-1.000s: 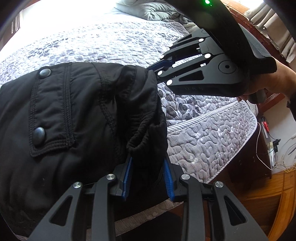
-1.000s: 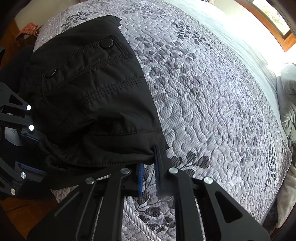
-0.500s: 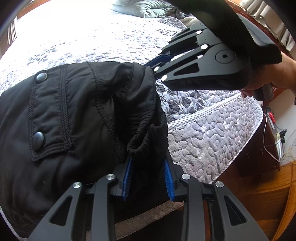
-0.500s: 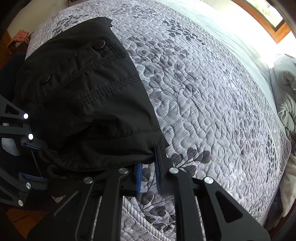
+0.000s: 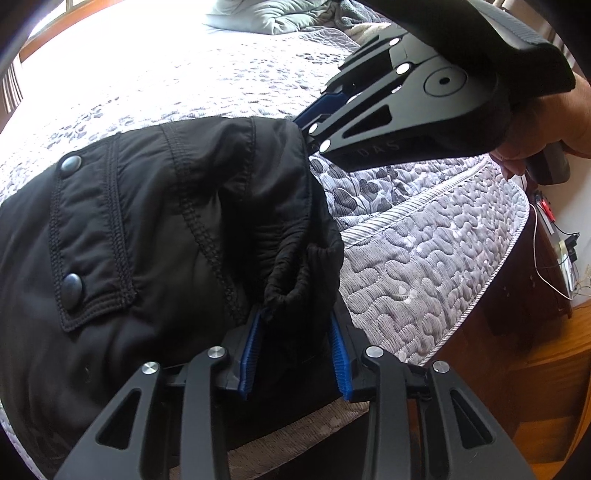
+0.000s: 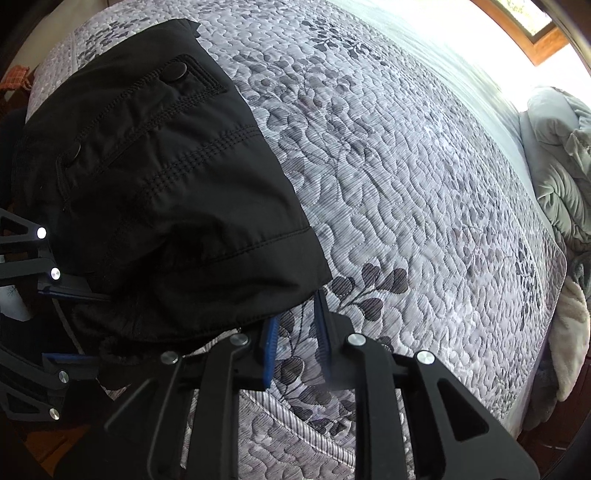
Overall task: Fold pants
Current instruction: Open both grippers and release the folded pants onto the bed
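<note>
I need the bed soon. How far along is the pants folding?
Done: the black pants lie folded in a compact bundle at the corner of the quilted bed. In hand: the right gripper is opening its jaws, nothing between them; the left gripper, jaws opening, has the gathered cuff between them. Left: release and pull away.

A bedroom in a home. A wide bed [image 6: 424, 192] fills most of both views, covered by a grey quilted spread [image 5: 424, 258] with a leaf pattern. At the far end lies a rumpled pale duvet [image 6: 557, 177]. A wood-framed window [image 6: 524, 26] lets in bright daylight beyond the bed. Near the bed's corner stand dark wooden furniture [image 5: 517, 295] and a wood floor [image 5: 546, 387], with loose cables [image 5: 550, 273].
</note>
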Action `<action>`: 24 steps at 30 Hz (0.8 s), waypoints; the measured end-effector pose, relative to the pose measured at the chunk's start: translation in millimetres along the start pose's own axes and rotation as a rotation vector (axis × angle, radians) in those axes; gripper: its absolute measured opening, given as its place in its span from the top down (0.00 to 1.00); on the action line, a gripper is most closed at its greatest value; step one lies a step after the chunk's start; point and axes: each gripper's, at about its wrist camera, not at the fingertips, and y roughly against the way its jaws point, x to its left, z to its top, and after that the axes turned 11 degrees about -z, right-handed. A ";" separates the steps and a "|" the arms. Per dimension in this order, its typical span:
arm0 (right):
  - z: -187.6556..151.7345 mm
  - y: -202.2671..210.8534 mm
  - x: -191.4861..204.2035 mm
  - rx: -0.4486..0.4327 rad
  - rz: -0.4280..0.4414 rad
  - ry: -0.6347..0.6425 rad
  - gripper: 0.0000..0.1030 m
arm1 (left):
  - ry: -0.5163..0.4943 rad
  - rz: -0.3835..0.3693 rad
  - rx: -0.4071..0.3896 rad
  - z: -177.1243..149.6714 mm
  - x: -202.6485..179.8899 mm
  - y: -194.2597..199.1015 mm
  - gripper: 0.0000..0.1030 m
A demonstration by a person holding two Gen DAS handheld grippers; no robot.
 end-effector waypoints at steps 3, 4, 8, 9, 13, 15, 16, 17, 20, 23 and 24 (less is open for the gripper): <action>-3.8 8.1 -2.4 0.013 -0.016 -0.032 0.82 | -0.026 -0.039 -0.004 -3.9 -2.9 4.8 0.57; -5.3 11.9 -3.3 0.016 -0.019 -0.043 0.81 | -0.043 -0.063 -0.007 -6.4 -3.9 6.8 0.46; -10.9 30.7 -6.7 0.016 -0.008 -0.109 0.80 | -0.052 -0.125 -0.035 -15.8 -0.1 19.5 0.43; -11.5 35.4 -6.5 0.014 -0.001 -0.126 0.79 | -0.034 -0.143 -0.042 -17.8 3.0 24.5 0.42; -12.1 52.8 -0.7 -0.027 0.057 -0.194 0.78 | 0.028 -0.156 -0.061 -22.7 15.5 45.3 0.37; -9.9 59.1 7.6 -0.046 0.062 -0.206 0.78 | 0.037 -0.142 -0.068 -24.2 19.6 55.9 0.36; -8.6 62.8 8.6 -0.064 0.064 -0.215 0.78 | 0.046 -0.142 -0.073 -24.7 21.3 61.4 0.35; -7.4 65.4 10.1 -0.079 0.072 -0.228 0.78 | 0.055 -0.132 -0.082 -24.9 23.6 67.6 0.32; -6.8 74.2 12.7 -0.134 0.109 -0.286 0.78 | 0.070 -0.104 -0.108 -28.4 30.6 85.4 0.27; -10.1 78.9 15.0 -0.175 0.139 -0.326 0.78 | 0.094 -0.077 -0.107 -27.9 41.0 95.3 0.24; -12.2 79.2 14.7 -0.188 0.151 -0.342 0.78 | 0.096 -0.052 -0.103 -27.7 43.7 97.1 0.24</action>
